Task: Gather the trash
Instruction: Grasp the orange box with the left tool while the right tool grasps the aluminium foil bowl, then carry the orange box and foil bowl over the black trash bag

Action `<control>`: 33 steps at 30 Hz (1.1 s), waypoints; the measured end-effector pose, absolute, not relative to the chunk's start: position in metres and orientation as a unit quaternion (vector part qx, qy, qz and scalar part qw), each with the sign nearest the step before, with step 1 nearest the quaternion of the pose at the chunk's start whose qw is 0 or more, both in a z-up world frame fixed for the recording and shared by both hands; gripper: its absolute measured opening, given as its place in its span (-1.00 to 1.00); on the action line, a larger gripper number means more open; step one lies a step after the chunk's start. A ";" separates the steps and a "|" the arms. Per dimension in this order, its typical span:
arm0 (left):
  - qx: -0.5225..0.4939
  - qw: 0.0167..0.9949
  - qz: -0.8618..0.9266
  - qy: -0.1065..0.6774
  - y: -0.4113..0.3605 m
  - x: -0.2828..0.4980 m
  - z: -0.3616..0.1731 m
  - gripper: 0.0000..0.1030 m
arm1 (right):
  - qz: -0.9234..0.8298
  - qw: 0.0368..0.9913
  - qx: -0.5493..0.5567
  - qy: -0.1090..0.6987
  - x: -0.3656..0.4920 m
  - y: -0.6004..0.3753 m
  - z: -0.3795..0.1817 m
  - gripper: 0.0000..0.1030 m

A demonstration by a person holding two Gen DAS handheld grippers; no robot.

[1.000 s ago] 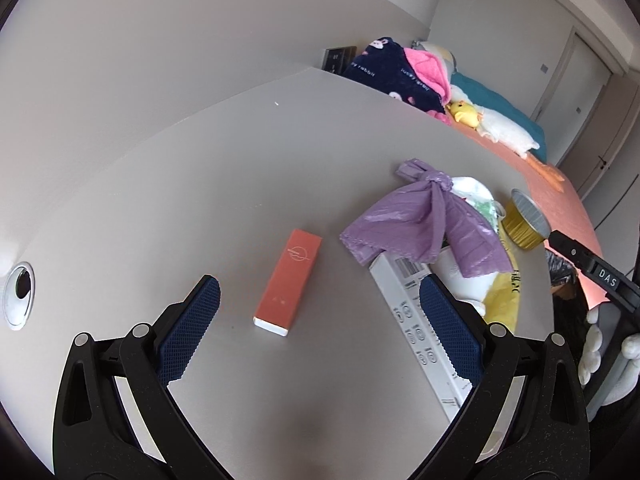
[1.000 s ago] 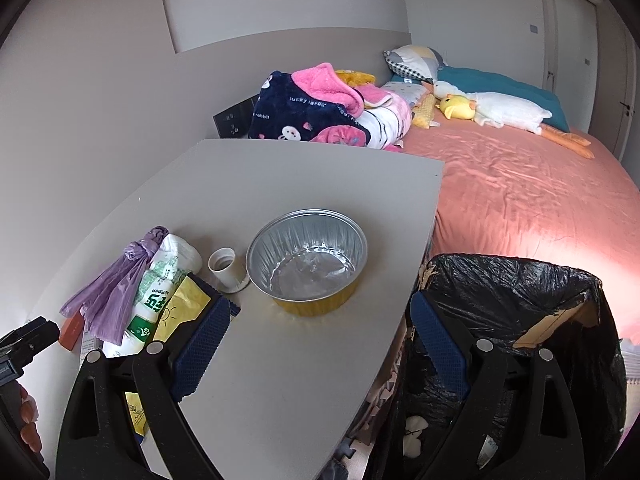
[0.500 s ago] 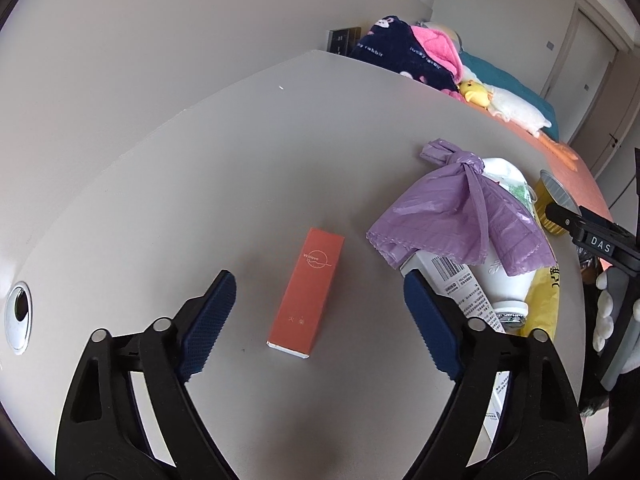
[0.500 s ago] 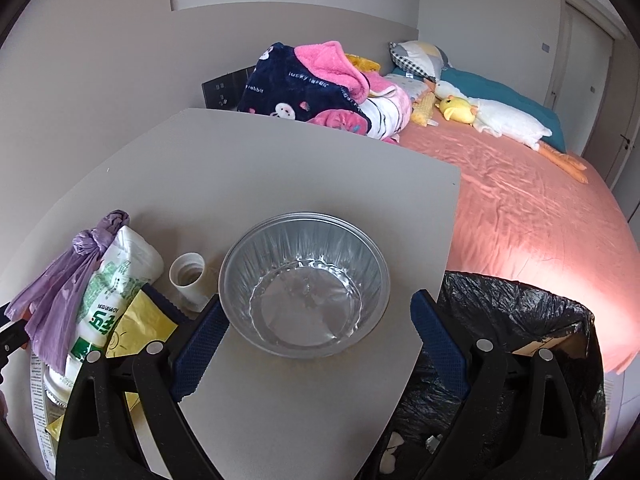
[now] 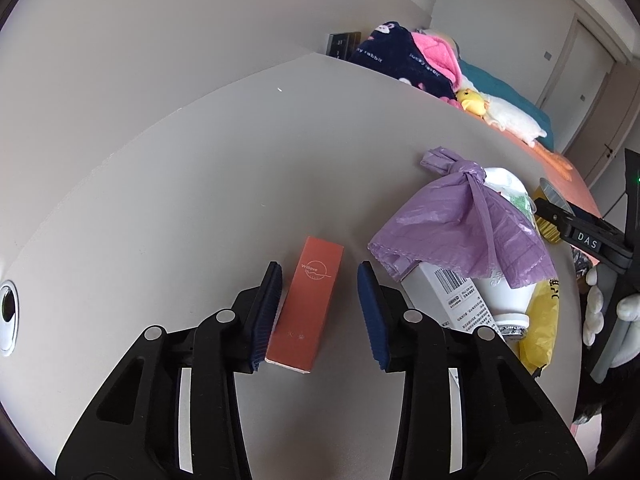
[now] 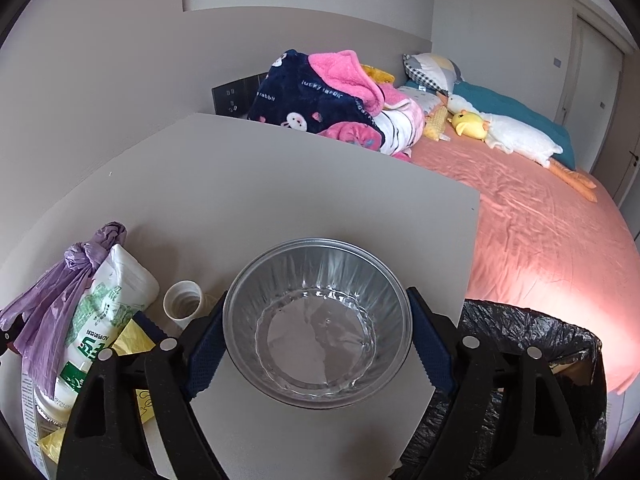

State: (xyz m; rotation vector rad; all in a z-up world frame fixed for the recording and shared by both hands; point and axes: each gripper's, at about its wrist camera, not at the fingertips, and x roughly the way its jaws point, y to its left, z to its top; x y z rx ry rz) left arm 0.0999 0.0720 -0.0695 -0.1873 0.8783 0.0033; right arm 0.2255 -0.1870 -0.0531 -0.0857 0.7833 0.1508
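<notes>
An orange carton (image 5: 308,304) lies on the grey table (image 5: 200,180) between the pads of my left gripper (image 5: 319,270). Its jaws are closing; the left pad is at the carton's edge, while a gap shows on the right. In the right wrist view a foil bowl (image 6: 320,320) stands near the table's right edge. My right gripper (image 6: 318,300) is closing on it, both pads against its wall under the rim. A knotted purple bag (image 5: 460,228) covers a white bottle (image 6: 108,312), a white barcoded box (image 5: 448,296) and a yellow wrapper (image 6: 132,340).
A bin lined with a black bag (image 6: 540,340) stands below the table's right edge. A small white cup (image 6: 182,300) sits left of the bowl. Behind are a bed (image 6: 540,220) with blankets and a plush duck. A cable hole (image 5: 8,312) is at far left.
The left jaws have narrowed from wide apart to close around the orange carton. The right gripper has moved over the foil bowl, which now sits between its pads.
</notes>
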 end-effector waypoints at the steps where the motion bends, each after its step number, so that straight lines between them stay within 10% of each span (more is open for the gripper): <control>1: -0.092 0.901 0.001 0.424 0.072 0.099 -0.069 -0.27 | 0.074 0.921 -0.044 0.380 0.225 -0.186 -0.053 0.60; 7: -0.111 0.899 -0.011 0.424 0.075 0.097 -0.070 -0.56 | 0.086 0.923 -0.034 0.374 0.215 -0.187 -0.048 0.60; 33: -0.139 0.919 -0.069 0.362 0.037 0.067 -0.014 -0.58 | 0.102 0.935 0.027 0.339 0.148 -0.229 0.000 0.60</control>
